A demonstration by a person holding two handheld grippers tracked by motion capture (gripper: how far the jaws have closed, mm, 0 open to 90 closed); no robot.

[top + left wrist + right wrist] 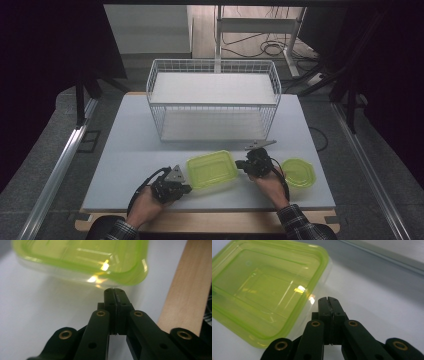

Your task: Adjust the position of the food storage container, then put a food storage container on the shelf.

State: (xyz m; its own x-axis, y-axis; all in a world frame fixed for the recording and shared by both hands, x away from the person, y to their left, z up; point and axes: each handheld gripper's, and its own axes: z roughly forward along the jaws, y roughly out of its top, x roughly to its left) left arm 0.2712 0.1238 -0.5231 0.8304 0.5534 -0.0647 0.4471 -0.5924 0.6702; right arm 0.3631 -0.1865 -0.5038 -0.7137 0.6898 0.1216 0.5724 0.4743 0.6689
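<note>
Your 2 grippers sit on either side of the green container [212,169], which rests on the pale table [125,150] near its front edge, just in front of the white wire basket [214,100]. Your left gripper [186,189] is at the container's near-left corner — in the left gripper view [114,291] its jaws are pressed flat together with nothing between them, tips just short of the container's rim [130,280]. Your right gripper [239,164] is at the container's right end, and in the right gripper view [328,300] its jaws are likewise clenched on nothing, tips just beside the container's side [307,302] — whether they touch it you cannot tell. A second, smaller green container [298,173] lies on the table to the right of your right hand [271,186], apart from the first one. The basket stands at the middle of the table, farther away than both containers.
</note>
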